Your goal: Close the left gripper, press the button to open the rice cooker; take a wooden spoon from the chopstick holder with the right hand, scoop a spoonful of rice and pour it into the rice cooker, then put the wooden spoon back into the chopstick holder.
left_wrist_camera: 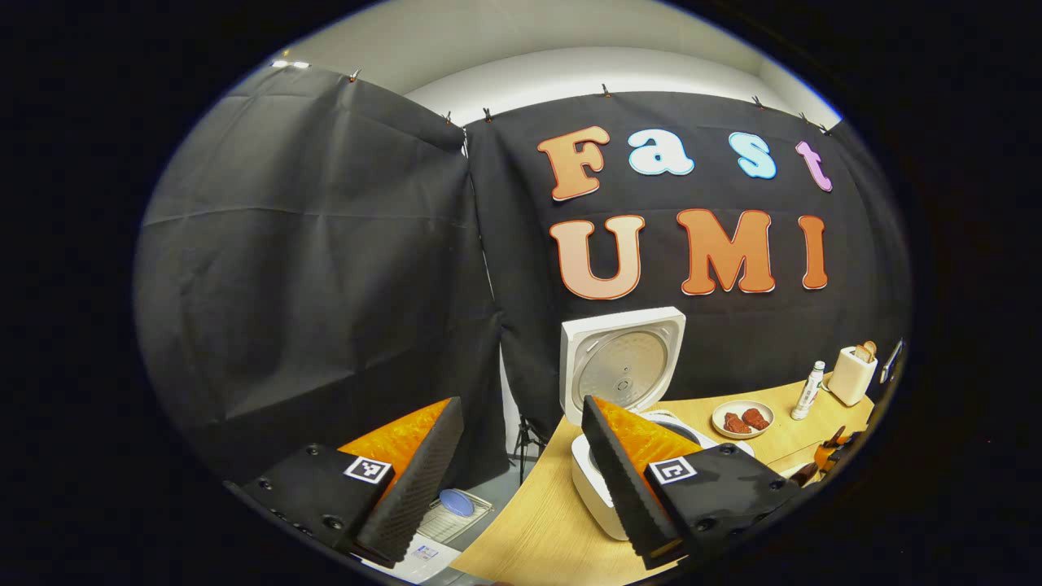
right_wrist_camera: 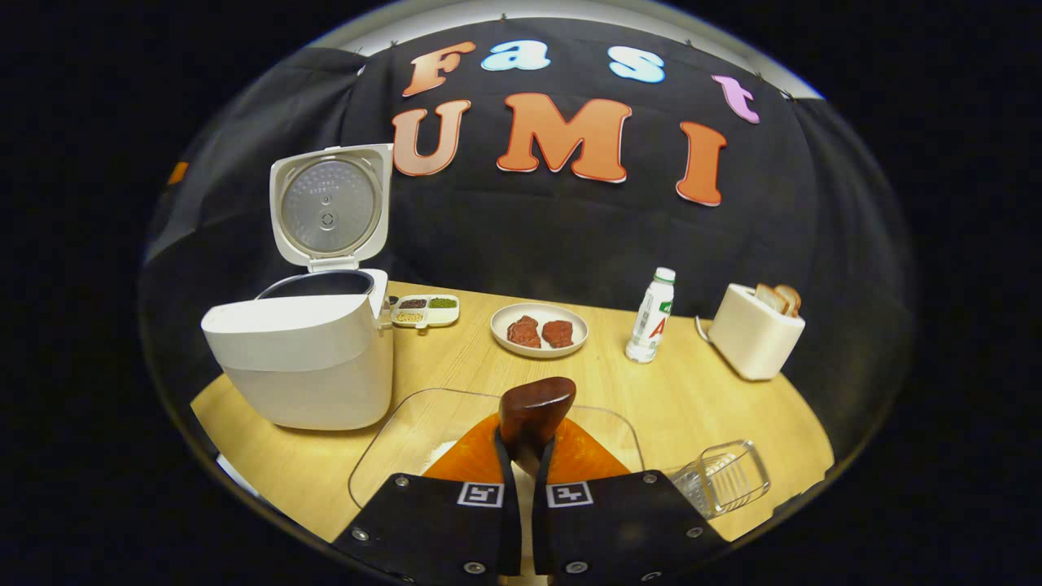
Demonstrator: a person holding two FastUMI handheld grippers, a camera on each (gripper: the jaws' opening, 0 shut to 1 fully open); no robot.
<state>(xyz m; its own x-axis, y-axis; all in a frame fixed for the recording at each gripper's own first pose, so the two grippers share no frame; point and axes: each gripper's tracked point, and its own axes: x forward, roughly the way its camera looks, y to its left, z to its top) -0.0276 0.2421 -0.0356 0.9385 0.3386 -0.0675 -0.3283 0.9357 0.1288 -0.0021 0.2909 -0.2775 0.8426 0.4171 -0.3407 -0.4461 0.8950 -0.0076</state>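
Observation:
The white rice cooker stands at the table's left with its lid up and the dark pot showing. My right gripper is shut on the wooden spoon, whose dark brown bowl sticks up past the fingertips. It hovers over a clear glass dish with white rice in it. The clear ribbed chopstick holder stands just right of that gripper. My left gripper is open with nothing between its fingers, held off the table's left end, with the open rice cooker just beyond its right finger.
A small divided dish of beans sits behind the cooker. Farther back are a plate with meat, a white bottle and a toaster with bread. The table edge curves below my left gripper, over grey floor.

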